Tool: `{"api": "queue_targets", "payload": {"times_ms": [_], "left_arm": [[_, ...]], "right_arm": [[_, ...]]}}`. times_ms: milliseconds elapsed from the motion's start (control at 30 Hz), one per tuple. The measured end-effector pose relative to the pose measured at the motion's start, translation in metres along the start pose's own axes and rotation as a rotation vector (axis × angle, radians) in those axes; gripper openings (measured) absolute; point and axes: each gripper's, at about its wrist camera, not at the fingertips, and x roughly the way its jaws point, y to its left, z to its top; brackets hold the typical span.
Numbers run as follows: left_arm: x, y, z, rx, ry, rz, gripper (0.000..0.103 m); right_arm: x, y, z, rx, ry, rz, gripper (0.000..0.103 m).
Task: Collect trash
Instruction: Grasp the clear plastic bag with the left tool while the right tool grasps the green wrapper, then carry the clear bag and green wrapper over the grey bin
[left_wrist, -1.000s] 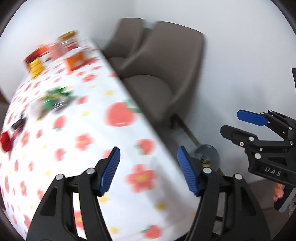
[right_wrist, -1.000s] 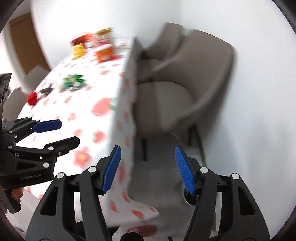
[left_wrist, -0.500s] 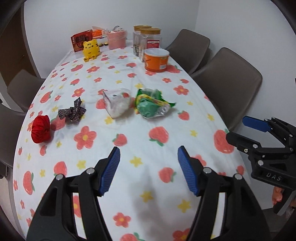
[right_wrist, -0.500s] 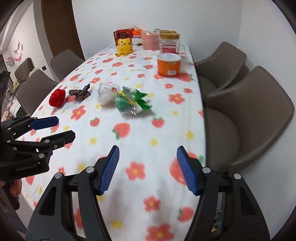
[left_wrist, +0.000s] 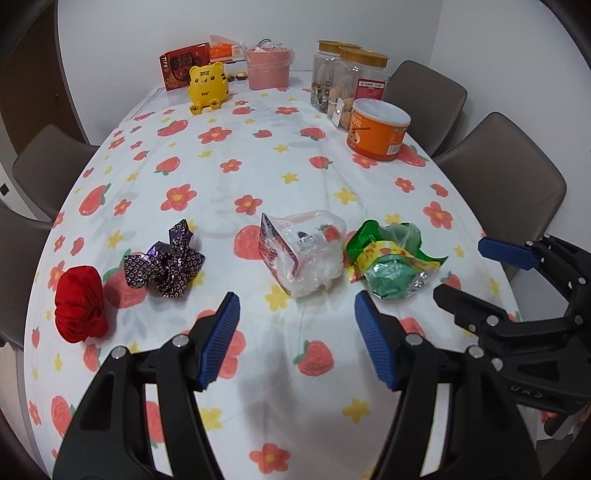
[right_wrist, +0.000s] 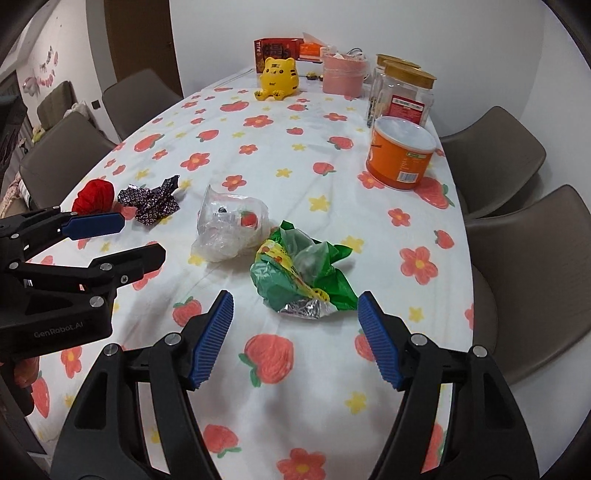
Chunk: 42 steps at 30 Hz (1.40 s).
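**Approach under way, nothing collected yet**

Bench (left_wrist: 258, 155) under a strawberry-and-flower cloth, with four crumpled bits of trash in a loose row across the near half, all lying flat on the cloth, none lifted. Judged as the reach-in step: both tools poised above the near edge, angled down toward the row.

Right gripper (right_wrist: 295, 332) lined up on the green wrapper (right_wrist: 299, 280); fingers (right_wrist: 212, 336) spread wide, having just been opening, with nothing between them and the wrapper just beyond the tips. Left gripper (left_wrist: 295, 339) likewise wide and empty, aimed at the clear bag (left_wrist: 306, 258), a little short of it.

Next move, as a judgement: forward and down until the pads straddle a piece, then a squeeze. Soft, springy foil and film, so a grab through the bulk rather than at a loose flap looks safer. Likeliest destination: the pink bin (left_wrist: 267, 68) at the far end, lined with a bag, well apart from the row.

Orientation, largest first:
- Green wrapper: long axis roughly across the left view, silver end toward the near edge in the right view.
- Clear bag: bulky, printed flap tilted up on its left, no marked long axis.
- Purple wrapper (left_wrist: 164, 267): twisted, long axis slanting from near-left up toward far-right.
- Red wad (left_wrist: 79, 304): rounded, slightly taller than wide, leftmost, near the bench edge.
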Motion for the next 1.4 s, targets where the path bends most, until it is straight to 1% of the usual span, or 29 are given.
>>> {"api": "queue_targets", "payload": {"times_ms": [167, 367, 500, 567, 600, 633, 667, 700, 733, 833, 933, 1033, 1400], "left_arm": [[0.036, 0.007, 0.007, -0.017, 0.047, 0.002, 0.065], [0.071, 0.012, 0.011, -0.021, 0.09, -0.014, 0.065], [0.087, 0.012, 0.013, -0.012, 0.109, -0.028, 0.063], [0.092, 0.011, 0.013, -0.008, 0.116, -0.032, 0.057], [0.094, 0.011, 0.014, -0.006, 0.12, -0.034, 0.05], [0.096, 0.01, 0.014, -0.003, 0.122, -0.036, 0.04], [0.097, 0.009, 0.014, -0.001, 0.122, -0.037, 0.035], [0.098, 0.008, 0.015, 0.002, 0.118, -0.028, 0.029], [0.098, 0.008, 0.016, -0.001, 0.112, -0.027, 0.023], [0.097, 0.011, 0.019, -0.019, 0.097, -0.043, 0.013], [0.092, 0.011, 0.021, -0.01, 0.075, -0.046, 0.007], [0.084, 0.012, 0.024, -0.01, 0.052, -0.051, 0.005], [0.058, 0.014, 0.02, -0.034, 0.02, -0.087, 0.002]], "right_arm": [[0.031, -0.002, 0.008, -0.029, 0.046, 0.012, 0.068], [0.062, -0.005, 0.003, -0.029, 0.109, 0.04, 0.068], [0.068, -0.004, 0.001, -0.039, 0.108, 0.036, 0.065], [0.068, -0.004, 0.003, -0.043, 0.104, 0.037, 0.062], [0.069, -0.004, 0.003, -0.043, 0.102, 0.039, 0.061], [0.069, -0.005, 0.004, -0.041, 0.101, 0.041, 0.059], [0.069, -0.005, 0.004, -0.039, 0.1, 0.043, 0.059], [0.068, -0.005, 0.004, -0.037, 0.095, 0.053, 0.049], [0.068, -0.004, 0.005, -0.037, 0.094, 0.053, 0.048], [0.066, -0.001, 0.005, -0.041, 0.086, 0.057, 0.044], [0.064, 0.0, 0.004, -0.039, 0.083, 0.064, 0.042], [0.06, 0.001, 0.003, -0.037, 0.075, 0.07, 0.04], [0.036, -0.001, 0.001, -0.008, 0.051, 0.07, 0.039]]}}
